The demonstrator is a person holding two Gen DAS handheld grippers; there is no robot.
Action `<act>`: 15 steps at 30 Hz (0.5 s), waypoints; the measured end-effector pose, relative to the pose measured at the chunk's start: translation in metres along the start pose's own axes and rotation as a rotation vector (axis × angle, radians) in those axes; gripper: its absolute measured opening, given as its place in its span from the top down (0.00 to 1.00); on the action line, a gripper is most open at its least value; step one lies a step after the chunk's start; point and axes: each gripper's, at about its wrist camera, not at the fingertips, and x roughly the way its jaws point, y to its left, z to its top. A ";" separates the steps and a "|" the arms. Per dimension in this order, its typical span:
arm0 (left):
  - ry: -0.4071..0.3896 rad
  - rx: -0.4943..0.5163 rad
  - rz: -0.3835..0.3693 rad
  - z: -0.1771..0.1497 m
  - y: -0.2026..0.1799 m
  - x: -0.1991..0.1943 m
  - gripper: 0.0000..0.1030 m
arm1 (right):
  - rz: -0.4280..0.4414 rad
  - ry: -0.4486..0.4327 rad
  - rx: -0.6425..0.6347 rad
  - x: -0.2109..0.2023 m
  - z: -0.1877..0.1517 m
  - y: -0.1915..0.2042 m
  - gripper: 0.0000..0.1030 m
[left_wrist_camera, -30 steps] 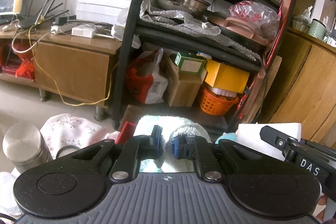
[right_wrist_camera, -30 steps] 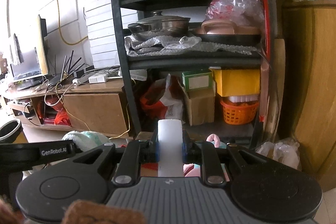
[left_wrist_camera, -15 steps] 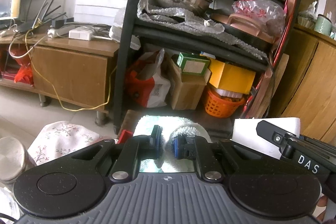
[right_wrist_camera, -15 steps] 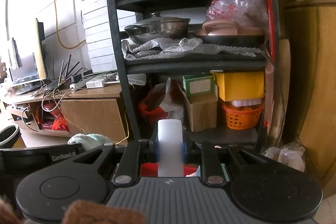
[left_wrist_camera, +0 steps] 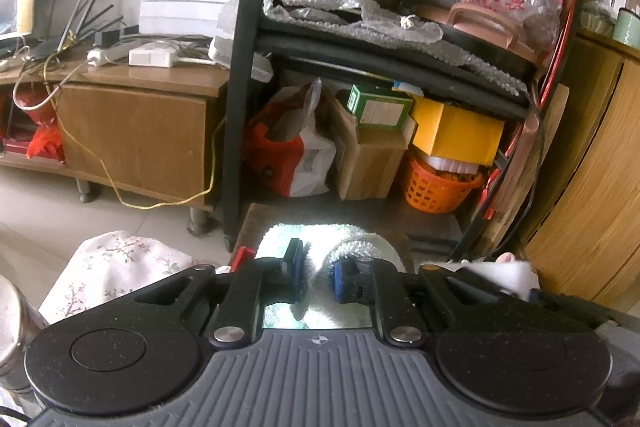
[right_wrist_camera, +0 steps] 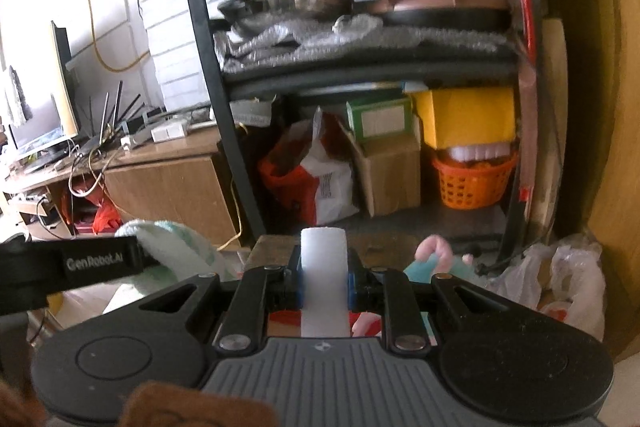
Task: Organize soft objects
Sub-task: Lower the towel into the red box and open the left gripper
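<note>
Left wrist view: our left tool (left_wrist_camera: 316,277) is nearly closed, blue pads pinching a fluffy white-and-mint towel (left_wrist_camera: 320,239), held up in front of the black metal shelf rack (left_wrist_camera: 240,75).

Right wrist view: our right tool (right_wrist_camera: 323,281) is clamped on a white foam block (right_wrist_camera: 323,267), upright betw. the pads. A pink-and-teal plush toy (right_wrist_camera: 434,255) lies just right of it, below.

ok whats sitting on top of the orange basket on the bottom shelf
A yellow box sits over the orange basket, with white ridged items poking out between them. The basket's deeper contents are hidden.
</note>
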 end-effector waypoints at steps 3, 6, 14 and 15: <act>0.006 -0.004 0.008 0.000 0.001 0.004 0.75 | 0.003 0.025 -0.007 0.009 -0.006 0.001 1.00; 0.000 0.002 0.016 0.001 0.001 0.004 0.52 | -0.024 0.029 -0.016 0.012 -0.008 0.002 0.86; -0.018 0.035 0.025 0.002 -0.006 -0.001 0.32 | -0.026 0.003 0.019 0.004 -0.003 -0.004 0.70; -0.017 0.037 0.026 0.002 -0.006 -0.002 0.32 | -0.024 0.003 0.020 0.004 -0.003 -0.003 0.70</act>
